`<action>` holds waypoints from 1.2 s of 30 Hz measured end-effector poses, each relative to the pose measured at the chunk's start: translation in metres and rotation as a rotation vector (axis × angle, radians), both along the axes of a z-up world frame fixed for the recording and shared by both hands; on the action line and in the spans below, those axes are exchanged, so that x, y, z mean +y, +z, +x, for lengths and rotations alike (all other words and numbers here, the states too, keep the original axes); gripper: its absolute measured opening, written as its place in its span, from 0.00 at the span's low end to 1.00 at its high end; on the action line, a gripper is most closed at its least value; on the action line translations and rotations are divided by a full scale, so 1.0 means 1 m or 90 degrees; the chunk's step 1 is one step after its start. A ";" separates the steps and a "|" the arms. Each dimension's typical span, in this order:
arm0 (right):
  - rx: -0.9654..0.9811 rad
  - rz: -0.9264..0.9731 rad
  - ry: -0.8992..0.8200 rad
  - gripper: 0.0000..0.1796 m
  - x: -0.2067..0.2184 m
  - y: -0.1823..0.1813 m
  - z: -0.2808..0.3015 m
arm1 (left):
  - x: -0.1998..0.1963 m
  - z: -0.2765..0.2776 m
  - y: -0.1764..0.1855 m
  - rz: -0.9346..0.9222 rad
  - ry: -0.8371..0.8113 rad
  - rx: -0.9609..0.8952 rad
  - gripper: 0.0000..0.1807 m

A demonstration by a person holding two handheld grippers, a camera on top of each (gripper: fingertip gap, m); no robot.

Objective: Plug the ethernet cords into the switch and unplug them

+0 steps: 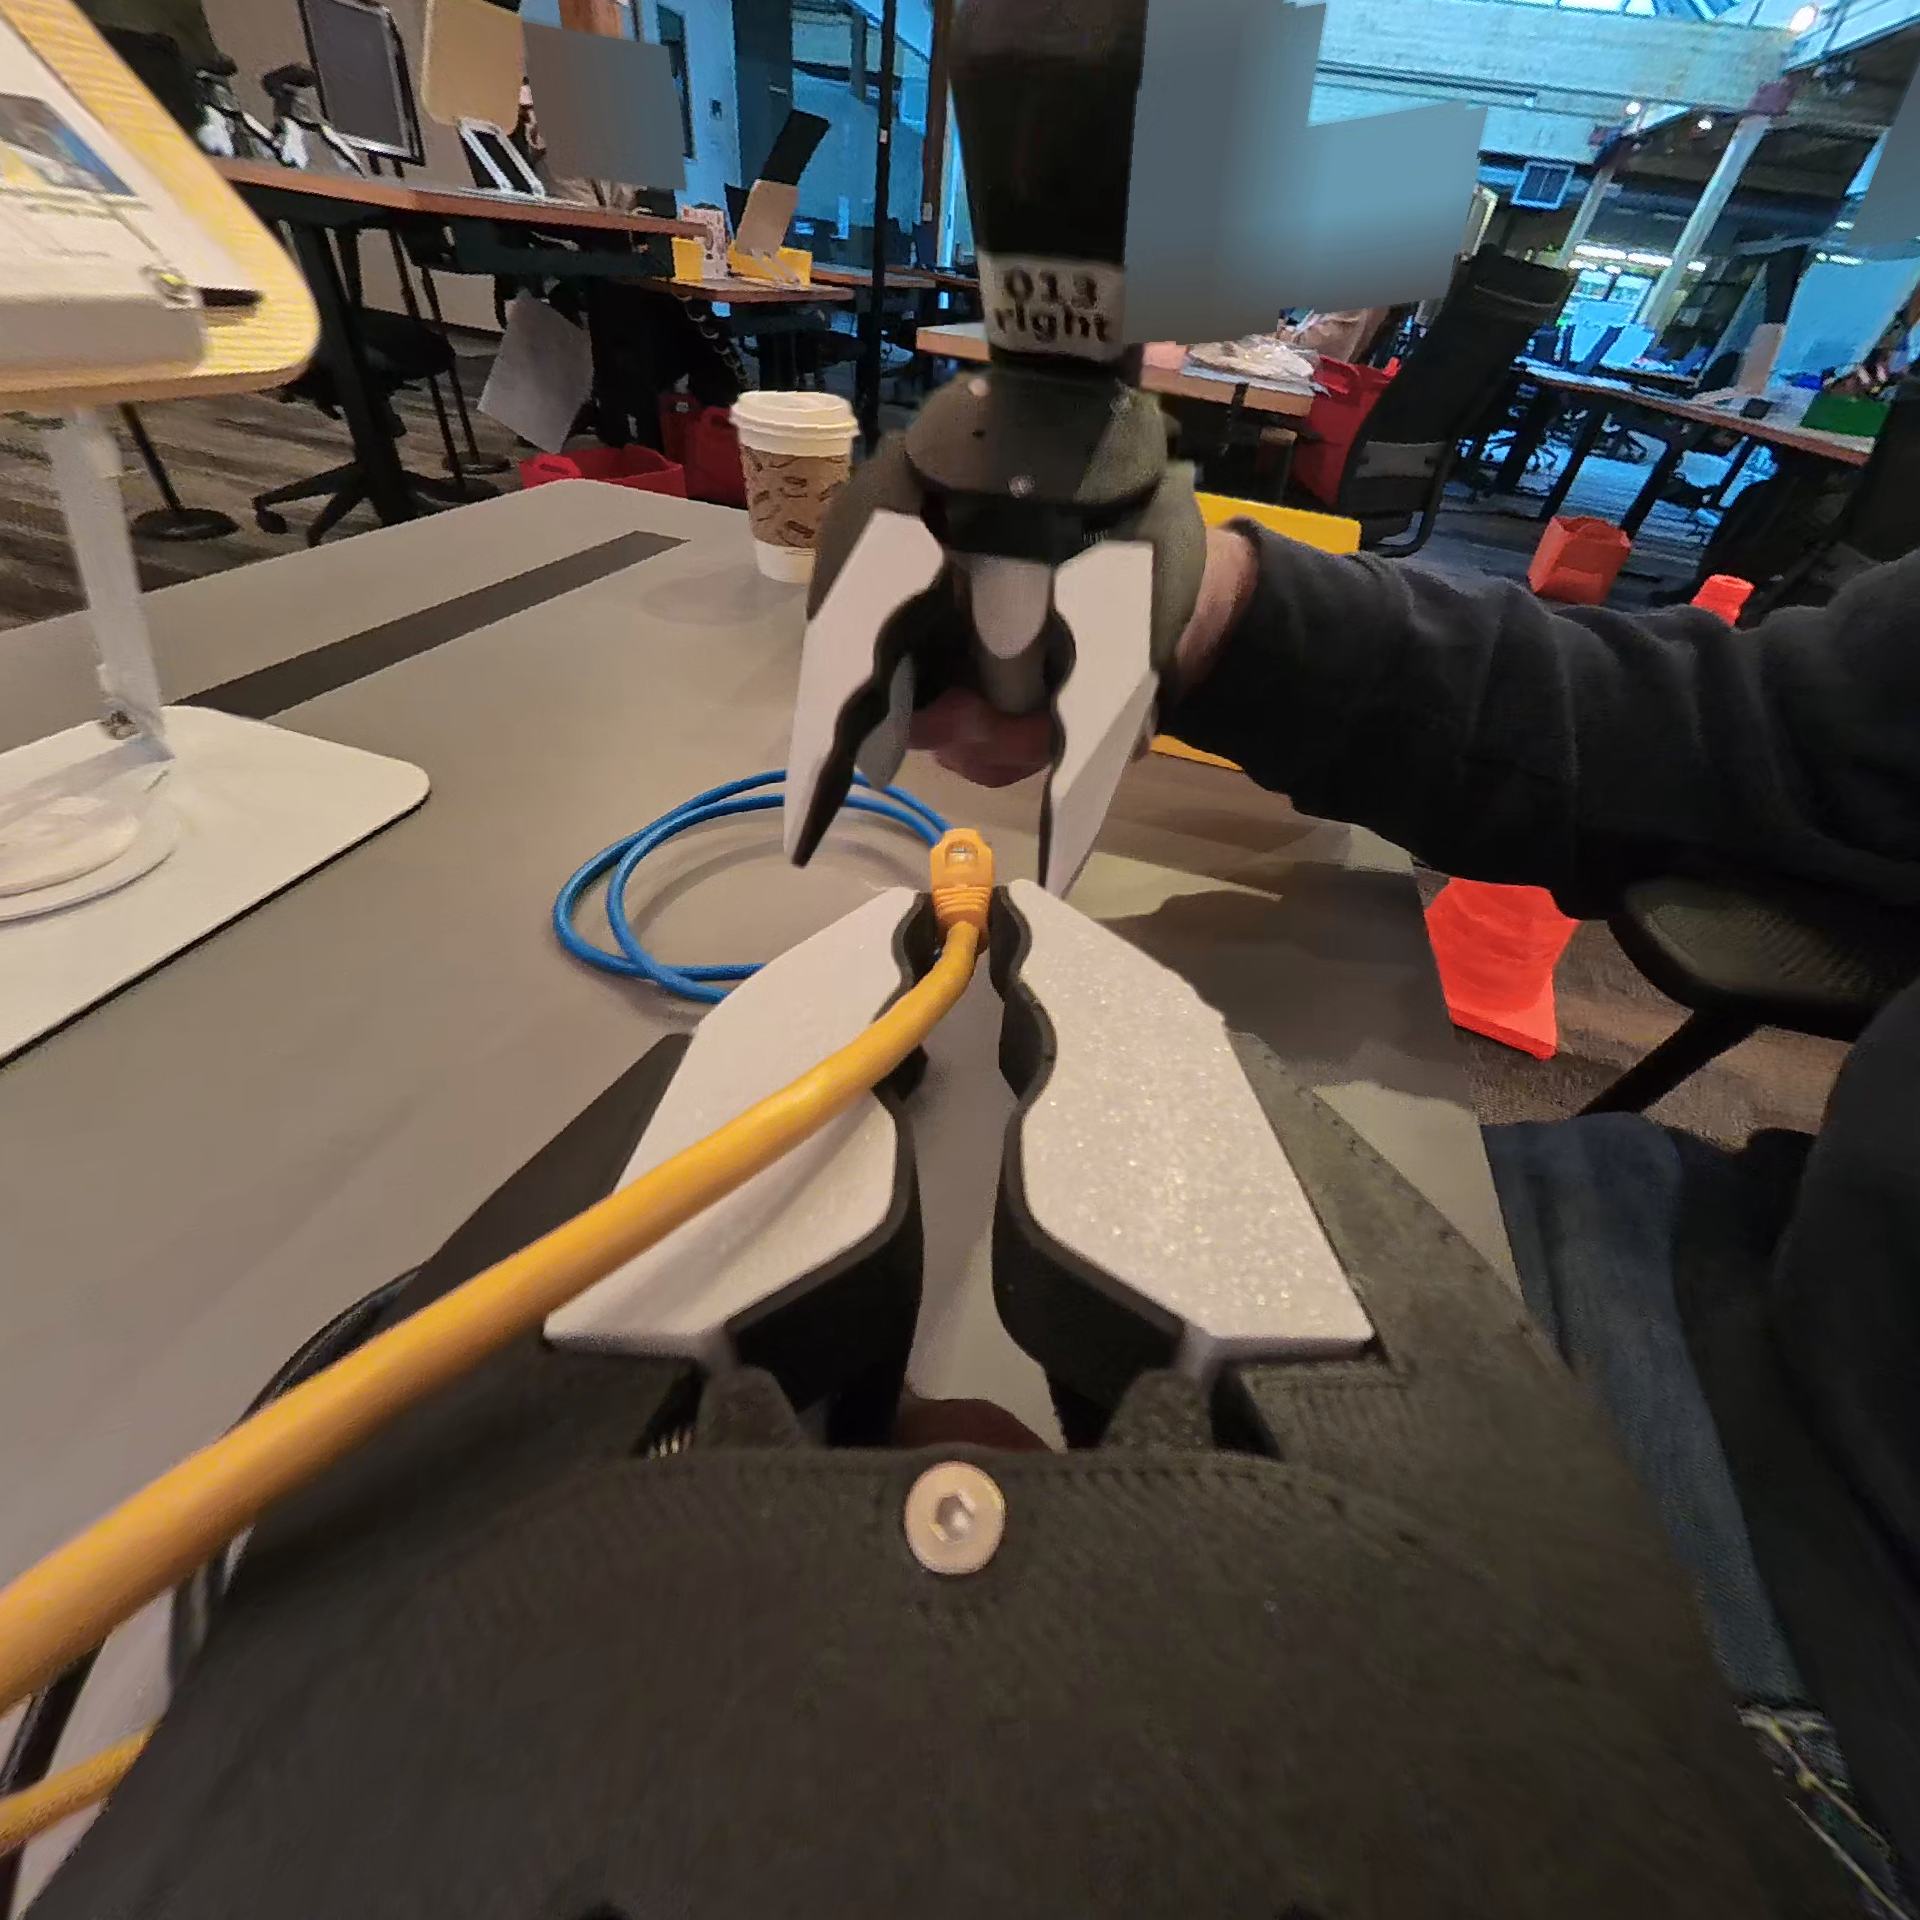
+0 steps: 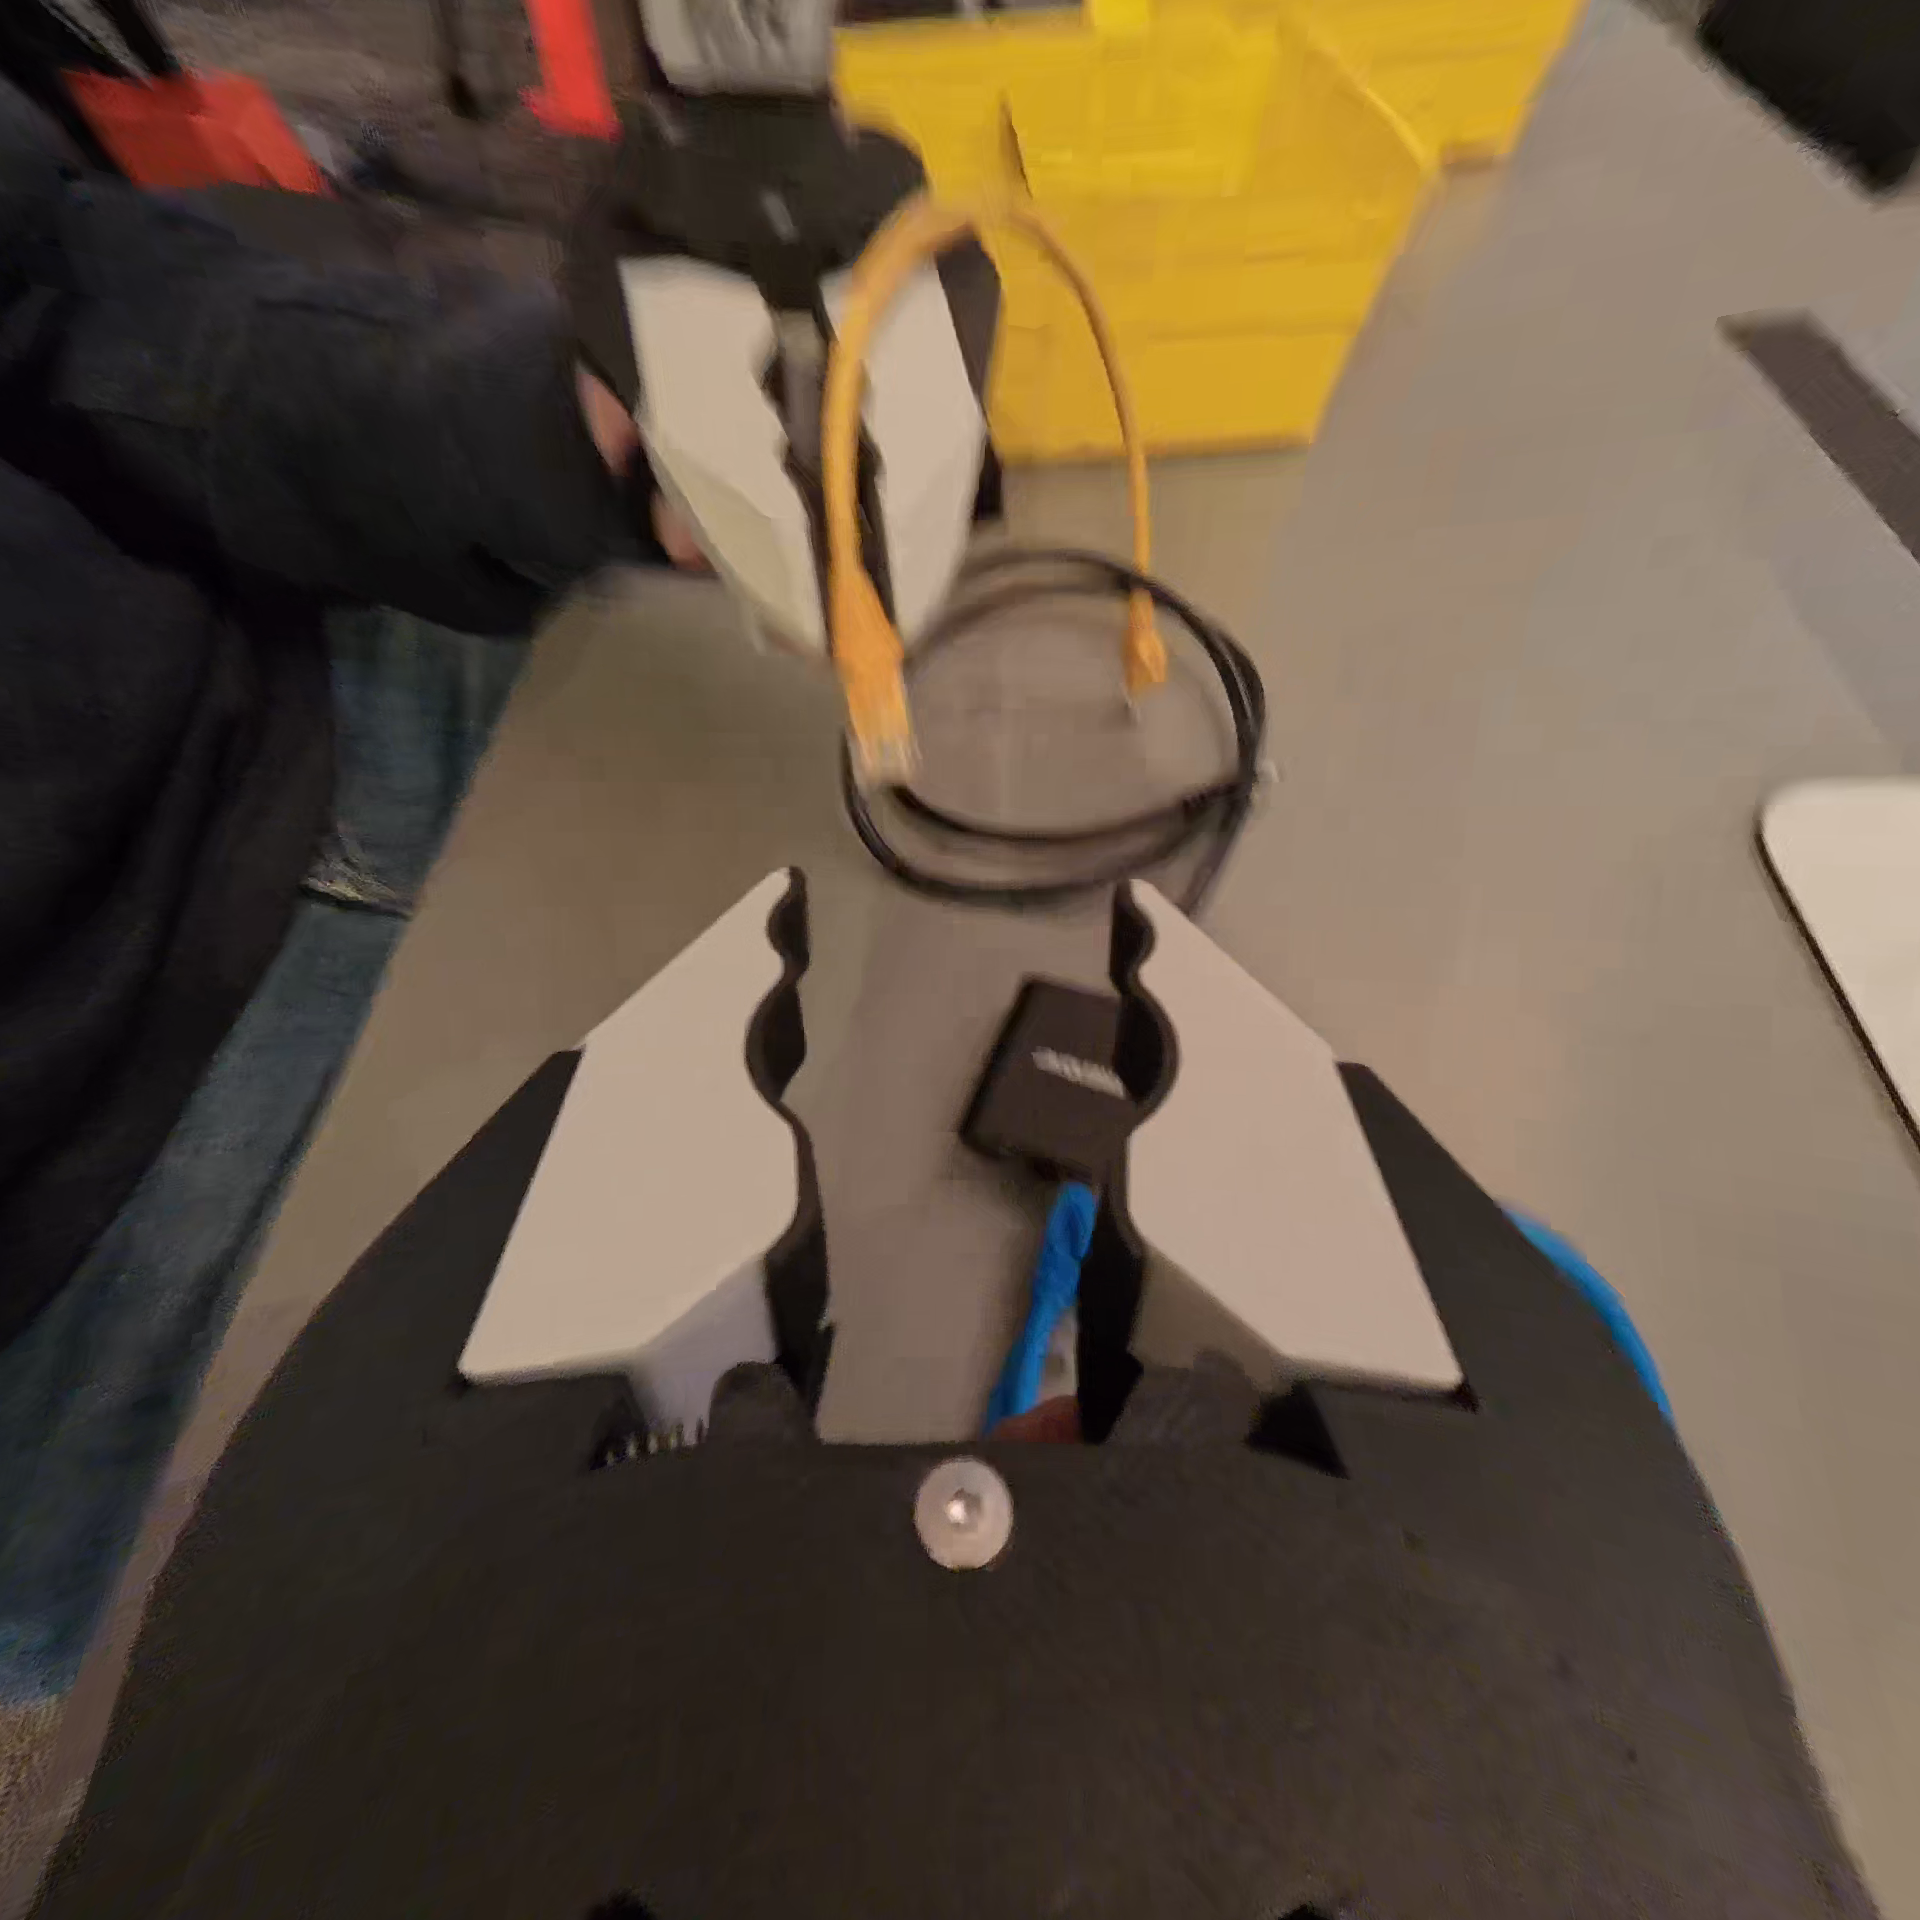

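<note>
In the left wrist view my left gripper (image 1: 958, 902) is shut on an orange-yellow ethernet cord (image 1: 727, 1132) just behind its plug (image 1: 958, 857), held above the grey table (image 1: 416, 1039). My right gripper (image 1: 928, 871) hangs open right in front of the plug, pointing down. In the right wrist view my right gripper (image 2: 961, 894) is open and empty above the small black switch (image 2: 1049, 1081). A blue cord (image 2: 1060, 1247) runs to the switch's near side. The left gripper (image 2: 852, 634) holds the yellow cord's plug (image 2: 878, 686); the cord's other end (image 2: 1143, 644) dangles free.
A blue cable coil (image 1: 665, 904) and a black cable coil (image 2: 1049, 821) lie on the table. A paper coffee cup (image 1: 795, 478) stands at the far edge. A white stand base (image 1: 187, 831) is at the left. Yellow bins (image 2: 1143, 208) sit beyond the left gripper. There is about 5 cm between the tips of the two grippers.
</note>
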State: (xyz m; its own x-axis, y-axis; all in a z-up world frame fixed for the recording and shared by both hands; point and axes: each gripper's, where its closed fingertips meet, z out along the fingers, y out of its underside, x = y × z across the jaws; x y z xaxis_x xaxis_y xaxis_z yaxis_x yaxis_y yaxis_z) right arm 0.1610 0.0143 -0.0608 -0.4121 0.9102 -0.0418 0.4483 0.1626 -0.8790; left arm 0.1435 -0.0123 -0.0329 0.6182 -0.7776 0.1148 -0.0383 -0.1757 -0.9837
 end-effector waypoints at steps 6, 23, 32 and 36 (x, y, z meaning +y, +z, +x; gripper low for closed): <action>-0.211 0.155 -0.143 0.44 0.034 -0.091 0.007 | 0.003 -0.014 -0.006 -0.014 0.022 -0.005 0.06; 0.001 -0.023 0.028 0.33 0.017 0.003 0.013 | 0.008 -0.015 0.008 -0.032 0.019 -0.062 0.06; 0.016 -0.029 0.111 0.33 0.003 0.029 0.015 | 0.004 -0.005 0.020 0.002 -0.006 -0.081 0.06; 0.015 -0.045 0.125 0.33 0.001 0.032 0.016 | 0.002 -0.003 0.022 0.017 -0.016 -0.066 0.06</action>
